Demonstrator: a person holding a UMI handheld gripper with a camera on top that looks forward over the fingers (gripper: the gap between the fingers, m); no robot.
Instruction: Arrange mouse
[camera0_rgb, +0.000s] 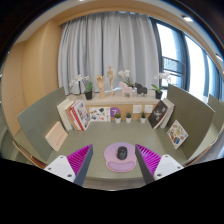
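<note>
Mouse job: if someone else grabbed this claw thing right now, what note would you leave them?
Claw: open, holding nothing.
Mouse: on a round pink mat on the desk, between the fingers, with gaps on both sides.
Beyond it: a shelf with books and plants.
Done: claw lined up on the mouse.
Left: probably close on the mouse, then arrange it.

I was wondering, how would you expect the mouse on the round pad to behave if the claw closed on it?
The mouse looks like a rigid, smooth shell, so it probably won't flex but might slip. It seems small and likely light. Resting on the round pad, it may slide if pushed. The claw is open, with the mouse between its fingers.
</note>
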